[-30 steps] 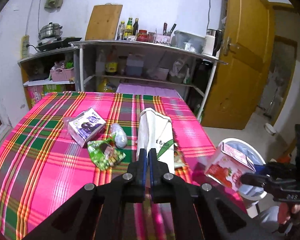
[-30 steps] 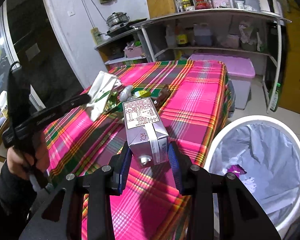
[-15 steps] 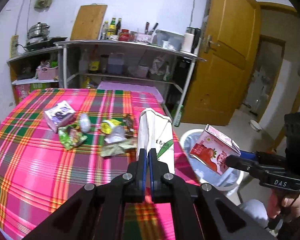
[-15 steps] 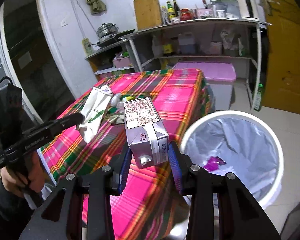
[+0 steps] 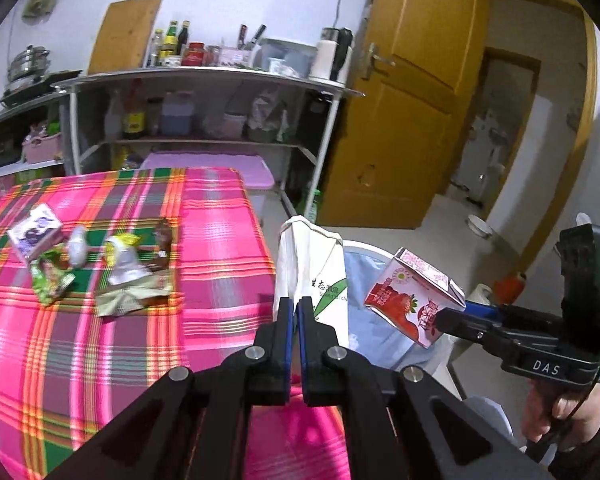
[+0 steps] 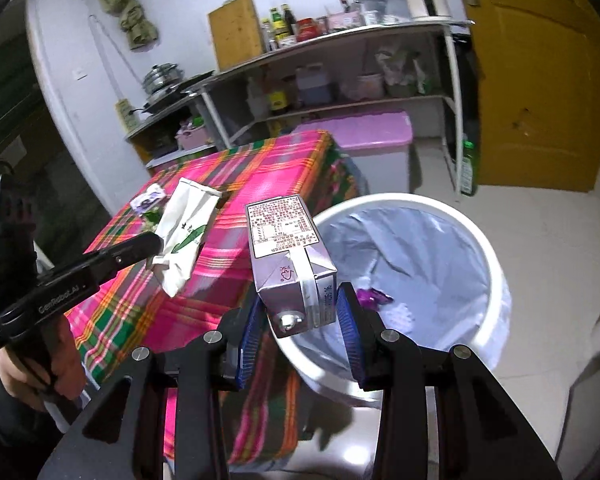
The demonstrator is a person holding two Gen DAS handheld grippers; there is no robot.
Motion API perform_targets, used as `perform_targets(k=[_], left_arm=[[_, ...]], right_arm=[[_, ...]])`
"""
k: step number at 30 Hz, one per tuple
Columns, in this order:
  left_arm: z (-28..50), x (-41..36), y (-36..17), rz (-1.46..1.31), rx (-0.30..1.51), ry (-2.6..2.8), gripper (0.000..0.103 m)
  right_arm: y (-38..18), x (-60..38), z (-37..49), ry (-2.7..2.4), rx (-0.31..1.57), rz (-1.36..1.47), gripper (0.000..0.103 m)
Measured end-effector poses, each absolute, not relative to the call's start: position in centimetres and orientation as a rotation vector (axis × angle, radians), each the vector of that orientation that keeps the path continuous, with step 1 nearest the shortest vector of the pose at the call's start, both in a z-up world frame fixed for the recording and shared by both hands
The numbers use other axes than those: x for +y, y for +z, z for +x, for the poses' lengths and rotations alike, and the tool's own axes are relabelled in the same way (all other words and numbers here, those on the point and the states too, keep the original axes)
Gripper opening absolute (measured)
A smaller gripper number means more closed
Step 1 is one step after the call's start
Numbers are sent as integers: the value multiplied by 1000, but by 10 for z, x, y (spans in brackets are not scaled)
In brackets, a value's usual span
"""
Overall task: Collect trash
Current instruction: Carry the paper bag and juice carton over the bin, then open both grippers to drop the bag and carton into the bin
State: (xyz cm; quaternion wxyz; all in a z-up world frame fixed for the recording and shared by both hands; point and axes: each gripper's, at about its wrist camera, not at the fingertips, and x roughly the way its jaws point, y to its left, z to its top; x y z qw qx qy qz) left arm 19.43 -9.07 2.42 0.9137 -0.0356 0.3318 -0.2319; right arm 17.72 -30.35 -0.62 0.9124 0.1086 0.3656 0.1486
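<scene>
My left gripper is shut on a white paper bag with a green leaf print, held upright past the table's right edge; it also shows in the right wrist view. My right gripper is shut on a strawberry milk carton, held over the near rim of the white trash bin. The carton also shows in the left wrist view, above the bin. The bin has a pale liner with a purple wrapper inside.
The table with a pink plaid cloth holds a purple carton, a green wrapper, a yellow wrapper and other scraps. Metal shelves, a purple-lidded box and a yellow door stand behind.
Both grippers have swung right, off the table and toward the bin. The carton now hangs over the bin's rim and the bag is at the table's edge.
</scene>
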Motion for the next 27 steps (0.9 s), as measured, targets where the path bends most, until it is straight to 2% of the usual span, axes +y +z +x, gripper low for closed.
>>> perform_targets(k=[15, 17, 19, 27], left_arm=[[235, -148, -19, -65, 797, -557, 3], [239, -151, -23, -65, 810, -555, 3], [240, -151, -26, -70, 818, -560, 4], [228, -138, -11, -89, 783, -552, 5]], right_arm=[[-37, -336, 190, 208, 831, 264, 39], [-40, -341, 189, 196, 838, 268, 41], [-42, -344, 190, 192, 840, 273, 49], [-26, -336, 182, 213, 789, 256, 49]])
